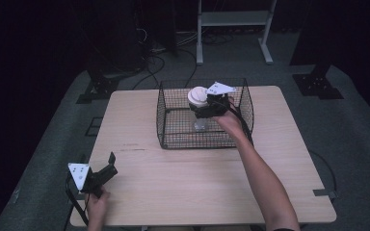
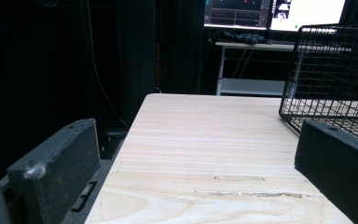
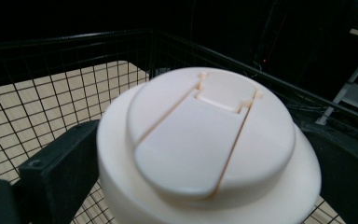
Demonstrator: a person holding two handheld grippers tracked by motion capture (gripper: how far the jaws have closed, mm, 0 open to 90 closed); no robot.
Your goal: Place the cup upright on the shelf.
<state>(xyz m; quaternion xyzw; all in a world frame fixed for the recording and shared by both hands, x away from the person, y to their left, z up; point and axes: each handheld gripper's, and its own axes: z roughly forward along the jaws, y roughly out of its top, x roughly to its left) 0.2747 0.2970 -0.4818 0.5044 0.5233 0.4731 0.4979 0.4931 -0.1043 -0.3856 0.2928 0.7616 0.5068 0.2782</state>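
Observation:
A clear bottle with a wide white flip-top lid (image 1: 197, 96) stands upright inside the black wire basket (image 1: 200, 144) at the table's far middle. My right gripper (image 1: 204, 109) reaches in from above the basket's right side and is shut on the bottle just under the lid. In the right gripper view the lid (image 3: 205, 140) sits between both black jaws, with the right gripper (image 3: 205, 182) closed against its sides and the basket wall (image 3: 51, 79) behind. My left gripper (image 1: 111, 166) rests open at the table's front left corner, its jaws holding nothing (image 2: 191, 154).
The wooden table (image 1: 197, 183) has bare surface between the basket and the front edge. In the left gripper view the basket (image 2: 335, 79) stands to the right, and a white desk with screens (image 2: 251, 44) lies beyond the table's far edge.

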